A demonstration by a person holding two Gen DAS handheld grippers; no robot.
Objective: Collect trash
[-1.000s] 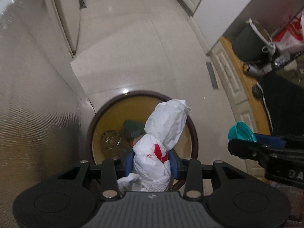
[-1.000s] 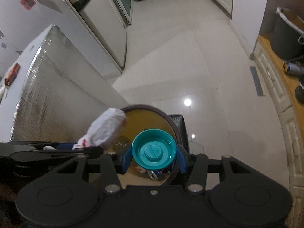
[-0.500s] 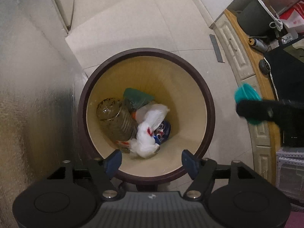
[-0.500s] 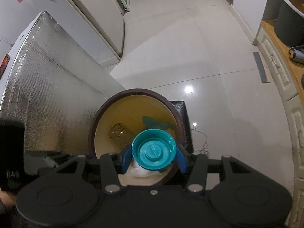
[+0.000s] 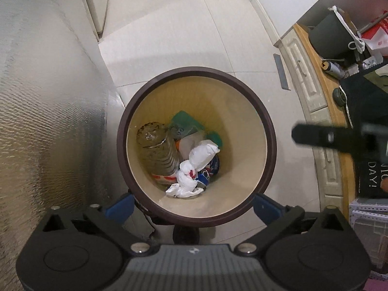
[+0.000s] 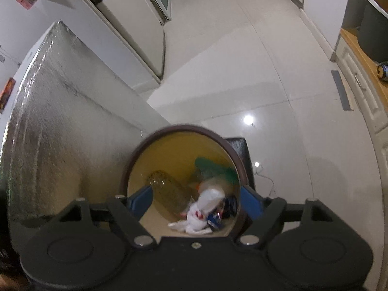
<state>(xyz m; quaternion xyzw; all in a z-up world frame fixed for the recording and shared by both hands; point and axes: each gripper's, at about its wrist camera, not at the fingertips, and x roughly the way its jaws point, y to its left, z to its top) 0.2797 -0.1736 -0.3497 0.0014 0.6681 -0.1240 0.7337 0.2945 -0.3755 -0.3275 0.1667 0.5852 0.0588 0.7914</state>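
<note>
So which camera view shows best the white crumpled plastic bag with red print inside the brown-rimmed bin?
The left wrist view: the white crumpled plastic bag is sharp, seen from straight above. In the right wrist view the bag is blurred and seen obliquely.

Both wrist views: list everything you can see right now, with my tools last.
trash bin: one, brown rim, cream inside, on the floor beside the foil panel
white plastic bag: one, white with red print, in the bin
clear bottle: one, see-through, in the bin, left side
drink can: one, blue, in the bin under the bag
green wrapper: one, green, in the bin, far side
foil panel: one, silver, left of the bin
spray can: one, lying on the wooden counter
left tool: jaws opening, nothing between them
right tool: jaws opening, nothing between them
</note>
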